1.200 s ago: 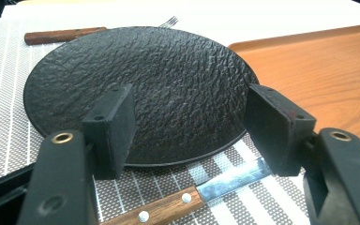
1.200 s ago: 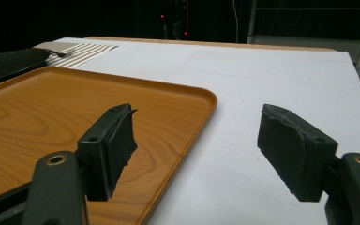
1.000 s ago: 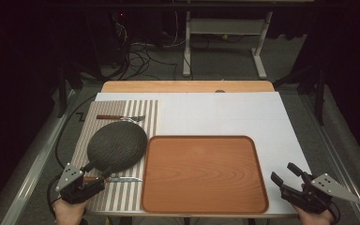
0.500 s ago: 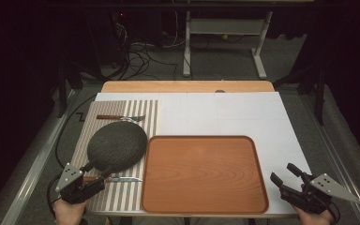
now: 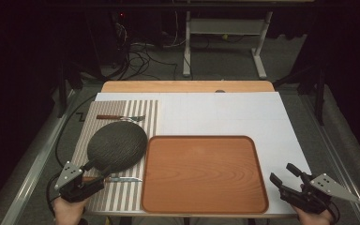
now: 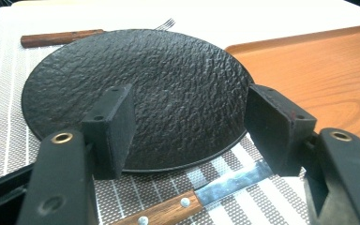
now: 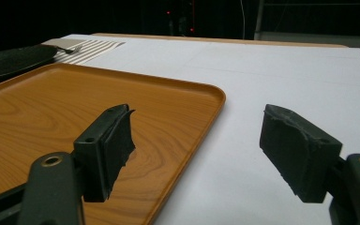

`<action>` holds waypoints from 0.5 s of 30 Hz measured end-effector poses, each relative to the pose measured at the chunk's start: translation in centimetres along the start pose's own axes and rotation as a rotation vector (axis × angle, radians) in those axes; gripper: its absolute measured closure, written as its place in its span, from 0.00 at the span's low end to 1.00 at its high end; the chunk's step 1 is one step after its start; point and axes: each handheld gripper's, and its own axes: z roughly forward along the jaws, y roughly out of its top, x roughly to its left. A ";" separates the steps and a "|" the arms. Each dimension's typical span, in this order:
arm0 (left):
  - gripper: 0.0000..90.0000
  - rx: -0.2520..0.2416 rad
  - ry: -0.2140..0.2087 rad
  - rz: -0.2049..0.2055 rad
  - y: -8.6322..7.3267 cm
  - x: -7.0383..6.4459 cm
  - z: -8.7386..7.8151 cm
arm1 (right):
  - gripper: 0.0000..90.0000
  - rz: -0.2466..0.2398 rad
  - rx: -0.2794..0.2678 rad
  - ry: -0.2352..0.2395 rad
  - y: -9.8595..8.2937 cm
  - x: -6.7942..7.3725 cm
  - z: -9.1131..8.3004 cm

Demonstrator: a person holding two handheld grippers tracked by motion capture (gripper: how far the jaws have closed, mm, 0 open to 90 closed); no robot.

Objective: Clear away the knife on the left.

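High view, lower left: left gripper (image 5: pixel 90 169) fingers spread, seemingly straddling the black plate's (image 5: pixel 117 146) rim; right gripper (image 5: pixel 288 176) fingers spread, empty.

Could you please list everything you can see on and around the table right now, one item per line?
plate: one, black and textured, on the striped mat, just left of the tray
tray: one, brown wood, front middle of the table, nothing on it
knife: one, wooden handle, on the mat in front of the plate
fork: one, wooden handle, on the mat behind the plate
striped mat: one, grey and white, left side of the table
white sheet: one, covering the table
left gripper: one, black, open, jaws either side of the plate's near rim
right gripper: one, black, open, near the tray's front right corner
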 end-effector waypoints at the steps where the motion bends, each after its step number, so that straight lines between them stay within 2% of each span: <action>1: 0.35 -0.002 -0.004 -0.001 0.0 0.0 0.0 | 0.29 0.002 -0.001 -0.002 0.0 0.0 0.0; 15: 0.35 0.018 -0.014 0.004 0.3 0.3 0.0 | 0.28 0.004 -0.001 0.011 0.0 0.1 0.1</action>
